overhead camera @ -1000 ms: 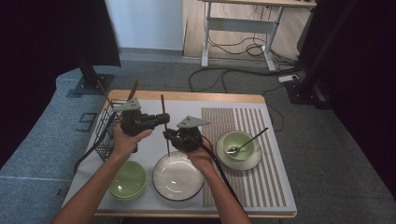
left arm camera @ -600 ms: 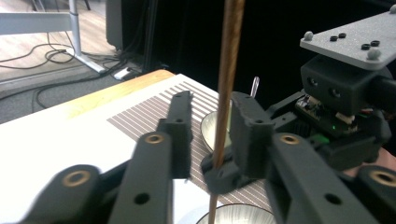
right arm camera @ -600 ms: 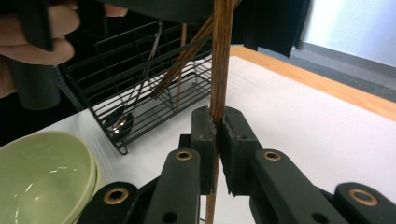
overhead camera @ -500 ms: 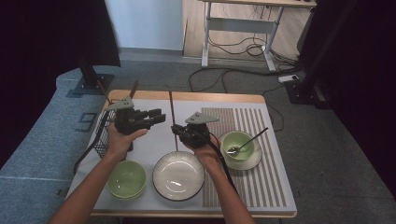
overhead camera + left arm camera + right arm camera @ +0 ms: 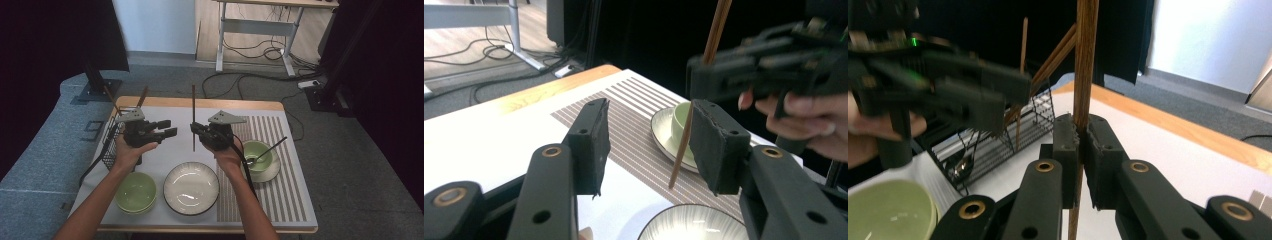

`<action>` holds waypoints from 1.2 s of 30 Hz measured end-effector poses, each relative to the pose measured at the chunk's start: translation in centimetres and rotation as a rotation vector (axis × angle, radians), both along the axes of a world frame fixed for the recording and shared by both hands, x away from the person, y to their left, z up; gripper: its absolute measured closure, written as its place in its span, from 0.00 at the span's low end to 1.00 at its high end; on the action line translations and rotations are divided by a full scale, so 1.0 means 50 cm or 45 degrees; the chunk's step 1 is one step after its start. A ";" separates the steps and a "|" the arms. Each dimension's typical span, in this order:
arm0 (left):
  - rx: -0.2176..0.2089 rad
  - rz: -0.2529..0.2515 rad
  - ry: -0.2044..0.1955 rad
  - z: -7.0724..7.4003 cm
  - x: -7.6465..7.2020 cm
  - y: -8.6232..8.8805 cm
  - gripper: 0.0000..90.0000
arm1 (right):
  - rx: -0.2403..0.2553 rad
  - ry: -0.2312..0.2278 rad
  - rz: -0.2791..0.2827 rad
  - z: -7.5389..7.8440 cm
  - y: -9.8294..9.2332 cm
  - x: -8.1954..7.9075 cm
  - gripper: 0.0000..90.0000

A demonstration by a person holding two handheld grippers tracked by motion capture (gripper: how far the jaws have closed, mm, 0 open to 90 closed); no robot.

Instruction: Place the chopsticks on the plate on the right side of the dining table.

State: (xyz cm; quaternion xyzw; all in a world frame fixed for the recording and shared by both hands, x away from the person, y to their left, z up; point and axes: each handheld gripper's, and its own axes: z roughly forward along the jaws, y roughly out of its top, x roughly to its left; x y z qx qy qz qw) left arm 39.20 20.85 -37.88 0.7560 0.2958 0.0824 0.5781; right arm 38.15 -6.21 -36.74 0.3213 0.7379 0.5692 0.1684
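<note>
The right gripper pinches the chopstick upright above the white plate, so the left gripper, whose jaws have just been opening and are empty, lets go.

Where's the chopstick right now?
In the high view the chopstick stands upright, clamped in the right gripper, held above the table between the wire basket and the bowl with a spoon, behind the white plate.
</note>
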 end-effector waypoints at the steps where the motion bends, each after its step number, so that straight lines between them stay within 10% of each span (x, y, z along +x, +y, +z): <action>1: 0.006 -0.004 0.001 -0.003 0.000 -0.002 0.56 | 0.003 -0.007 -0.001 0.003 0.000 0.000 0.94; 36: 0.052 -0.036 0.026 -0.034 -0.002 -0.031 0.60 | 0.004 -0.034 0.057 0.039 0.061 0.000 0.94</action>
